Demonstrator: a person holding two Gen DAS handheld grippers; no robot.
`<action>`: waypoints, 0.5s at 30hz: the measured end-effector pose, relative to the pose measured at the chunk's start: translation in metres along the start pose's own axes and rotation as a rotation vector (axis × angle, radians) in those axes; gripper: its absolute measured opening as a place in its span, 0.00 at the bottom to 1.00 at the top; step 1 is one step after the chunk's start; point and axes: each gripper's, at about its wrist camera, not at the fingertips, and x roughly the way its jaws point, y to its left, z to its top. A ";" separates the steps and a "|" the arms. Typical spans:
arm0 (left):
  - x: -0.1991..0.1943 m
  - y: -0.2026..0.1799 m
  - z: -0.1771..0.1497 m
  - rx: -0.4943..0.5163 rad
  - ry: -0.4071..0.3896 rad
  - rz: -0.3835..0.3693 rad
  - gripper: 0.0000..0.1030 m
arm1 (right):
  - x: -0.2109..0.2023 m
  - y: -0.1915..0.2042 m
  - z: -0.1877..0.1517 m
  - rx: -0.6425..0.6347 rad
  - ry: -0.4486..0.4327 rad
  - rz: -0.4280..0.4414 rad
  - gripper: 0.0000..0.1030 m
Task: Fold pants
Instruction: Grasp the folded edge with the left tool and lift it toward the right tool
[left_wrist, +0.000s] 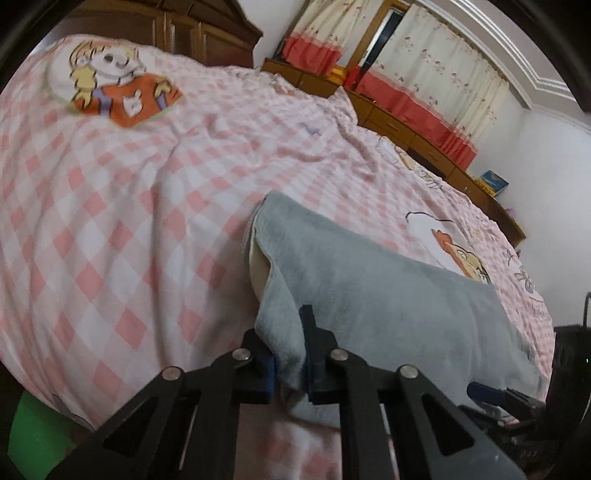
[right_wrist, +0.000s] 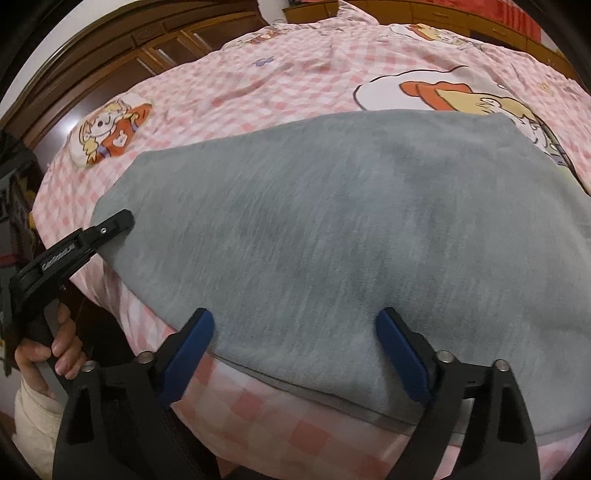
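Grey fleece pants (right_wrist: 332, 229) lie folded flat on a pink checked bed cover (right_wrist: 295, 74). In the left wrist view the pants (left_wrist: 369, 291) run off to the right, with a cream lining showing at their left edge. My left gripper (left_wrist: 291, 354) is shut on a bunched corner of the grey cloth. From the right wrist view that left gripper (right_wrist: 118, 221) sits at the pants' left corner, held by a hand (right_wrist: 55, 350). My right gripper (right_wrist: 295, 332) is open, its blue pads wide apart over the pants' near edge, holding nothing.
The bed cover (left_wrist: 147, 203) carries cartoon prints. Wooden cabinets (left_wrist: 406, 125) and red-and-cream curtains (left_wrist: 424, 74) line the far wall, with a dark wardrobe (right_wrist: 110, 48) to the left. Something green (left_wrist: 33, 432) is at the lower left, below the bed edge.
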 end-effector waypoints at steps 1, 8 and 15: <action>-0.003 -0.002 0.001 0.001 -0.007 -0.009 0.10 | -0.003 -0.002 0.001 0.015 0.001 0.006 0.79; -0.035 -0.030 0.013 0.053 -0.069 -0.071 0.10 | -0.017 -0.019 0.005 0.109 0.013 0.052 0.72; -0.046 -0.083 0.018 0.140 -0.090 -0.169 0.10 | -0.047 -0.037 0.001 0.139 -0.047 0.043 0.72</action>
